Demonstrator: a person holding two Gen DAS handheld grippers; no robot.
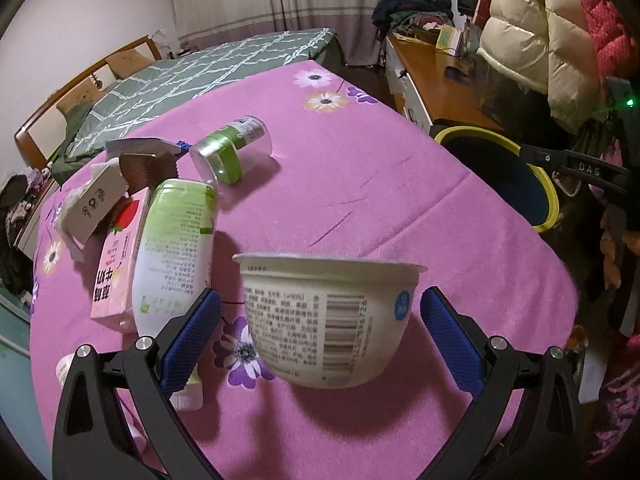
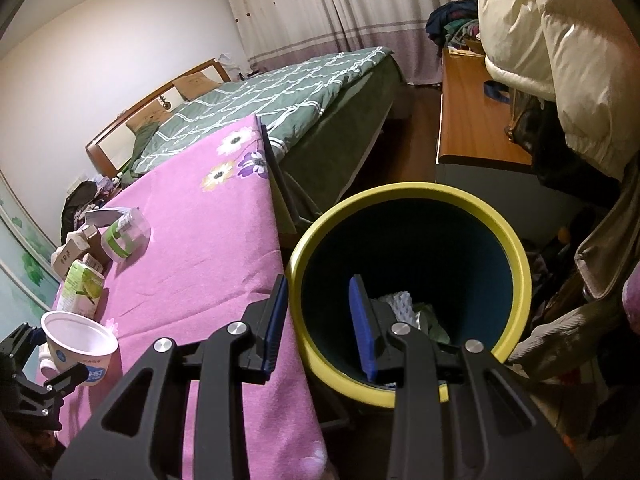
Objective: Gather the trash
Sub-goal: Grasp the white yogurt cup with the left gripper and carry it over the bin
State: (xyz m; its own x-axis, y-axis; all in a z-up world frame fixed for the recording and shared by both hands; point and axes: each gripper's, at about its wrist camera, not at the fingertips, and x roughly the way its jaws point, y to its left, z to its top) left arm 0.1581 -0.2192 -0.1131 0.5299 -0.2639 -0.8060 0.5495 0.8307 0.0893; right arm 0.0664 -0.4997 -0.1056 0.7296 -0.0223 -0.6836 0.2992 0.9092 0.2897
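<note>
The step in hand looks like the reach for the next piece of trash: the left gripper (image 1: 320, 332) sits with its jaws spread wide on either side of the white yogurt cup (image 1: 332, 320), both blue pads clear of the cup wall, nothing gripped yet. The cup stands on the pink flowered cloth (image 1: 360, 168), nearer the gripper than the rest of the litter, mouth up, its axis vertical with a slight lean; the right wrist view shows the inside empty.

Beyond the cup and to its left lies the other trash — a green-and-white bottle (image 1: 172, 252) on its side, long axis running away from the cup, a pink carton (image 1: 116, 264) against it, and a clear jar (image 1: 228, 148) tipped over farther back.

The right gripper (image 2: 320, 328) straddles the near rim of the yellow-rimmed bin (image 2: 516, 264), which stands just off the cloth's edge to the cup's right; whether its pads actually pinch the rim I cannot tell.

Next, I judge, the left jaws must close squarely across the cup's body below the lip, gently, since the thin wall may buckle, then carry it to the bin.
</note>
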